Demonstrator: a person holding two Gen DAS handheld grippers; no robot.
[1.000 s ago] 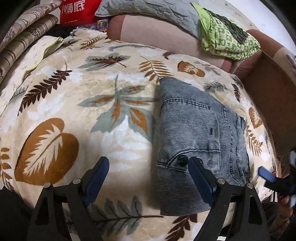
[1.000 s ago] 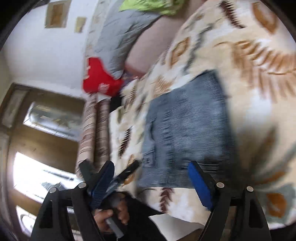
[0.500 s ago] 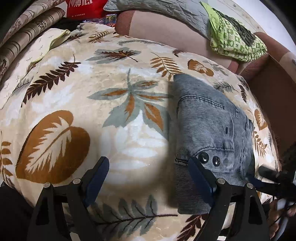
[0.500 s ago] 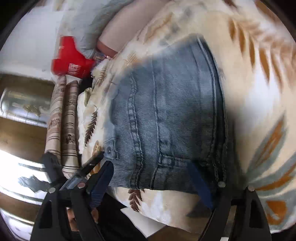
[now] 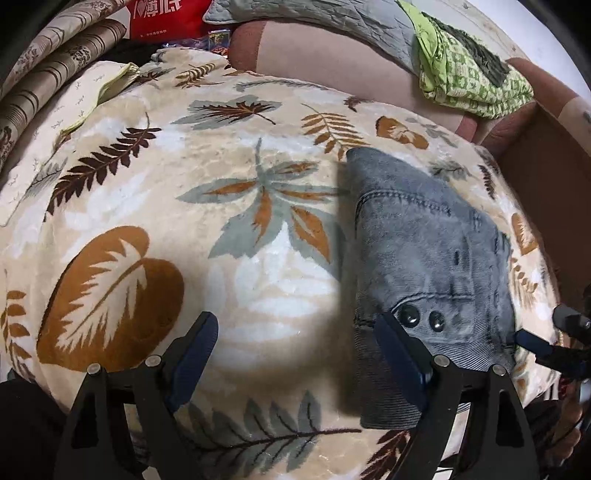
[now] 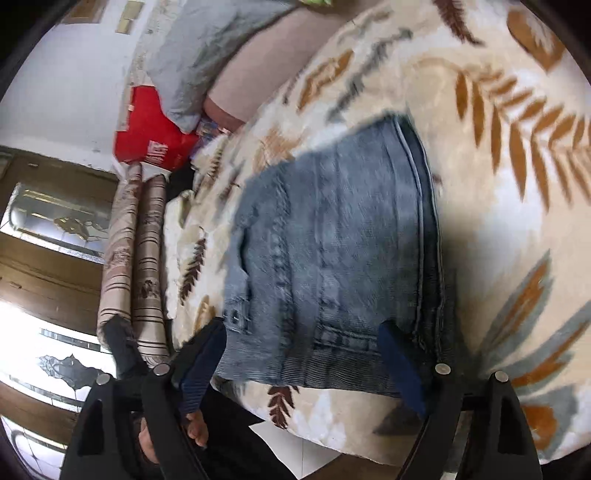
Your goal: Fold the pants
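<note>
The grey-blue denim pants (image 5: pixel 424 266) lie folded into a compact rectangle on the leaf-patterned blanket (image 5: pixel 155 236), two dark buttons facing up near the front. They also show in the right wrist view (image 6: pixel 332 266). My left gripper (image 5: pixel 295 354) is open and empty over the blanket, its right finger just above the pants' near left edge. My right gripper (image 6: pixel 306 362) is open and empty, hovering over the pants' near edge; its blue tip also shows in the left wrist view (image 5: pixel 532 341) at the pants' right side.
A brown sofa back (image 5: pixel 332 55) runs behind the blanket, with a grey quilt (image 5: pixel 314 14), a green patterned cloth (image 5: pixel 472 81) and a red bag (image 5: pixel 162 18). Striped rolled fabric (image 5: pixel 44 85) lies at the far left. The blanket's front edge drops off near me.
Both grippers stayed open. The left view shifted slightly, showing the two buttons on the pants. The right gripper swung in low over the pants, then eased back a little.
</note>
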